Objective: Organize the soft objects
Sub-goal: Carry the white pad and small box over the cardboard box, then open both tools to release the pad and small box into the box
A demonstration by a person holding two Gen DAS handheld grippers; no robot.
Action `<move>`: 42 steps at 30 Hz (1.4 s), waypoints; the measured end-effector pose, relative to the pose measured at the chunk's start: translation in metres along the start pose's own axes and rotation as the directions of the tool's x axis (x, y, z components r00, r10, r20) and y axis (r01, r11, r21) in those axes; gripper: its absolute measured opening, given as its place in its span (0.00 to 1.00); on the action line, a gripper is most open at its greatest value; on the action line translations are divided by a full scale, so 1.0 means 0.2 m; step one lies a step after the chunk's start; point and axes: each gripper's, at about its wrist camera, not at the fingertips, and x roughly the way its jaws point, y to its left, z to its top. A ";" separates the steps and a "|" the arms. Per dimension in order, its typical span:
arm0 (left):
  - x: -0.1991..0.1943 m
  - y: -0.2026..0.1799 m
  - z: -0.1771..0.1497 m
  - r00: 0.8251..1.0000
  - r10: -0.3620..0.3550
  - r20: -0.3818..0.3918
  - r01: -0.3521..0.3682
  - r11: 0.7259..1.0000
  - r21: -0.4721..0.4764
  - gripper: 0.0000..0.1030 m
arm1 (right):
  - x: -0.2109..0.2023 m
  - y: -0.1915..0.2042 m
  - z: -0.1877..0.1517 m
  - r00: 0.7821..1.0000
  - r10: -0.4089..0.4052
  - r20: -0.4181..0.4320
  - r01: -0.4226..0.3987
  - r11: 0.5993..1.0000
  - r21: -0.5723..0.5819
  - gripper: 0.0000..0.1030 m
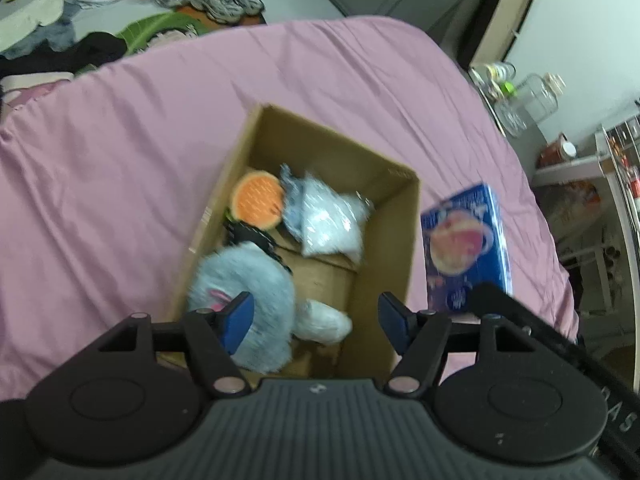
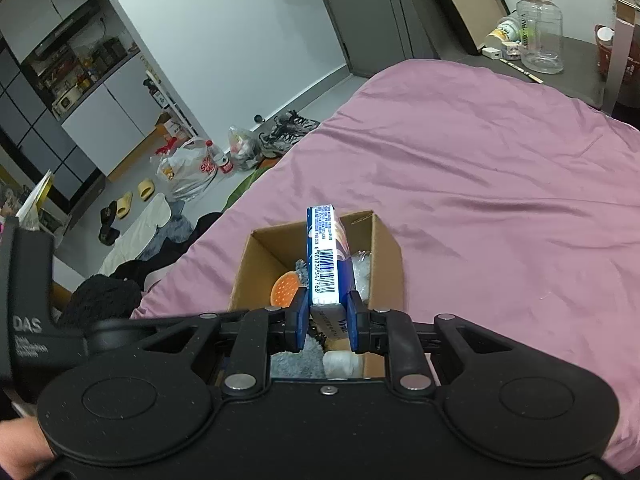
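Left wrist view: left gripper, jaws apart and empty, above cardboard box on pink bed. Box contents: grey plush toy, orange round plush, clear-wrapped bundle. Right wrist view: right gripper clamped on blue tissue pack, held upright over the box's near end.

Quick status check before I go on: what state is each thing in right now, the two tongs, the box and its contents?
Left tongs: open, empty, above the box.
Right tongs: shut on the blue pack.
Blue pack: held upright, not yet in the box.
Cardboard box: open-topped, on the pink bedsheet.
Grey plush, orange round toy, clear plastic bag: inside the box.
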 end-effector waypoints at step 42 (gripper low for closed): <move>-0.20 -0.38 -0.18 0.984 0.106 0.142 -0.134 0.968 0.212 0.85 | -0.35 -0.44 -0.06 0.998 -0.027 0.054 0.020 0.992 0.127 0.91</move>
